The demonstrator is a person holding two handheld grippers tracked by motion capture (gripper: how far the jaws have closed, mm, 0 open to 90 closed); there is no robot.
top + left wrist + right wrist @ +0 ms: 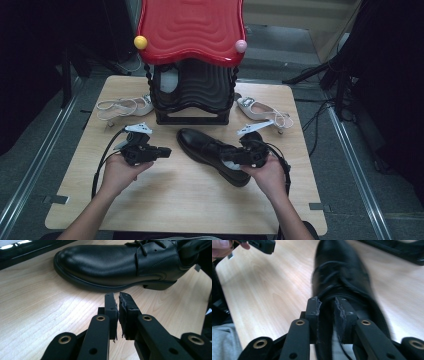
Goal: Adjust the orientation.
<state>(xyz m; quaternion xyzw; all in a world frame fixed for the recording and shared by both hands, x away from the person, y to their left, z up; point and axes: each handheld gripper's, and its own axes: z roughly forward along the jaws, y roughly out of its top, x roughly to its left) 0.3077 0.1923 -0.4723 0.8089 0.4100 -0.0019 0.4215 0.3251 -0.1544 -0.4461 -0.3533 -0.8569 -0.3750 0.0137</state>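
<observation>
Holding the right hand-held gripper (240, 156) at the black shoe (212, 152) mid-worktop (165, 200), jaws slightly apart astride its collar edge; can't tell if they pinch. Left hand-held gripper (162, 152) level, aimed at the toe, jaws nearly together, empty. Red-topped rack (190, 30) behind, pale heels (122, 106) beside it. Right gripper view: shoe blurred

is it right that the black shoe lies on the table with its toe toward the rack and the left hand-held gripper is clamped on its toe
Not quite. The left hand-held gripper is shut on nothing, short of the black shoe, as the left gripper view shows. The shoe does lie on the table with its toe toward the rack.
</observation>
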